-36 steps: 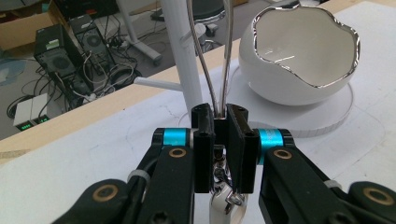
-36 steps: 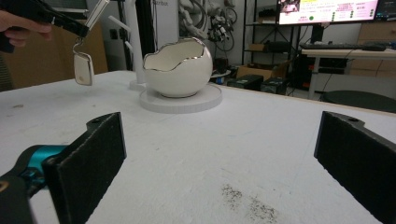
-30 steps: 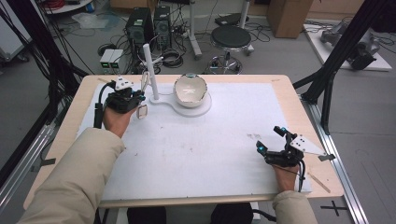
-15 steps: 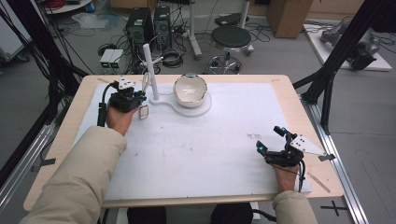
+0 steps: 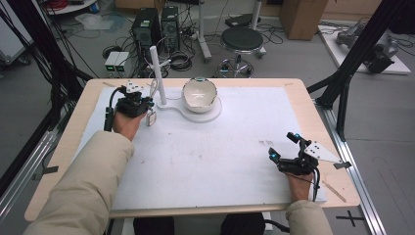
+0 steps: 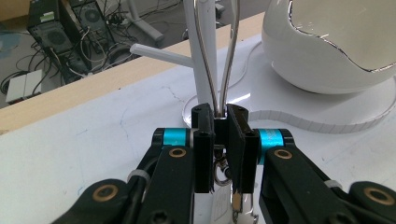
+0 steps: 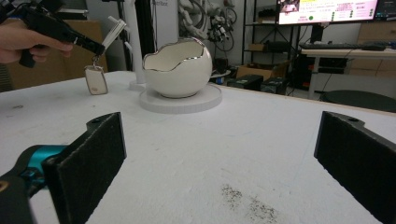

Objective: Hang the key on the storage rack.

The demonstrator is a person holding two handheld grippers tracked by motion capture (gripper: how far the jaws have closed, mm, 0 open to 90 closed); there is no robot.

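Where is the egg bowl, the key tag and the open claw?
egg bowl [image 5: 199, 94], high view, inner wall.
key tag [image 7: 96, 80], right gripper view, flat face.
right claw [image 5: 283, 149], high view, gap between tips.

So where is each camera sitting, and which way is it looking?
High view: above the person's side, looking down on the table; both sleeves and hands show.
Left gripper view: on the left gripper, facing the white stand; its black jaws pinch a key ring.
Right gripper view: on the right gripper, low over the table.
All share the egg-shaped bowl.
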